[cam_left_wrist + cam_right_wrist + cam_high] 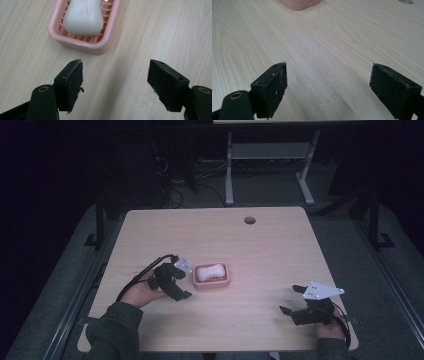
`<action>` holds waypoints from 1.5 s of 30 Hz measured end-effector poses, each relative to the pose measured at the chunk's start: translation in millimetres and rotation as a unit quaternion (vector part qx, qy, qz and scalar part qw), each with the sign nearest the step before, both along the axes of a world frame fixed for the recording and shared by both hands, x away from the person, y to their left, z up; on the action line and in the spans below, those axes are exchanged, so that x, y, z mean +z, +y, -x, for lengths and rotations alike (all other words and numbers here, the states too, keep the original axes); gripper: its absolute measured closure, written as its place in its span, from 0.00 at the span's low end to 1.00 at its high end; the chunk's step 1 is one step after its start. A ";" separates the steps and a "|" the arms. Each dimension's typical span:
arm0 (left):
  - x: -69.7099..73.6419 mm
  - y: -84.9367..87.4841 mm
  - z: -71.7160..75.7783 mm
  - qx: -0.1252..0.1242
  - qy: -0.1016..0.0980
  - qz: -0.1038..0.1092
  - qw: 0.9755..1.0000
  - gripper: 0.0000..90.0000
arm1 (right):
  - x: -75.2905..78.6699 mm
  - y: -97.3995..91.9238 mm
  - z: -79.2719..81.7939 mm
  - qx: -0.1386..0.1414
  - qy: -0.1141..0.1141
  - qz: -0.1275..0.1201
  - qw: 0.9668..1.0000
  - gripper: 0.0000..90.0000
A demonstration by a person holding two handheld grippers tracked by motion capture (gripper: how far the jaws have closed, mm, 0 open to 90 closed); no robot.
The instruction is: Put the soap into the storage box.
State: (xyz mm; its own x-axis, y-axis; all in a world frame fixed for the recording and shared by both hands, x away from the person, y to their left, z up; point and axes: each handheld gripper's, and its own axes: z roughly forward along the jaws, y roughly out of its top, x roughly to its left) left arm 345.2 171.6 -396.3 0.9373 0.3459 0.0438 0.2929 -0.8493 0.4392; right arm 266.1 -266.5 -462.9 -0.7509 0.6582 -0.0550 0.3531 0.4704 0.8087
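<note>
just beyond left hand-held gripper (115, 82): soap dish (82, 45)

Soap in its dish, a gripper on either side

The white soap bar (209, 272) lies in the pink soap dish (224, 281); the left gripper (182, 280) sits just beside the dish's left edge, jaws apart, and the right gripper (291, 299) rests well off to its right, nearer the person.

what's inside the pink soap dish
A white soap bar lies on the slatted floor of the pink soap dish. The slats directly beneath the bar are covered.
</note>
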 end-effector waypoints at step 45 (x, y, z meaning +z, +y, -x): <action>-23.7 47.6 42.8 0.024 0.002 -0.008 1.000 0.29 | -0.1 -0.2 0.7 -0.005 0.000 0.009 1.000 0.15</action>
State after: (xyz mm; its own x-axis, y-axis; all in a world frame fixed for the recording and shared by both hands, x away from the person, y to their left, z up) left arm 302.4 219.2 -420.0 0.9197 0.3898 0.0459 0.3352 -0.8408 0.4250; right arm 265.4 -266.8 -463.0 -0.7440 0.6649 -0.0657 0.3587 0.4805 0.8003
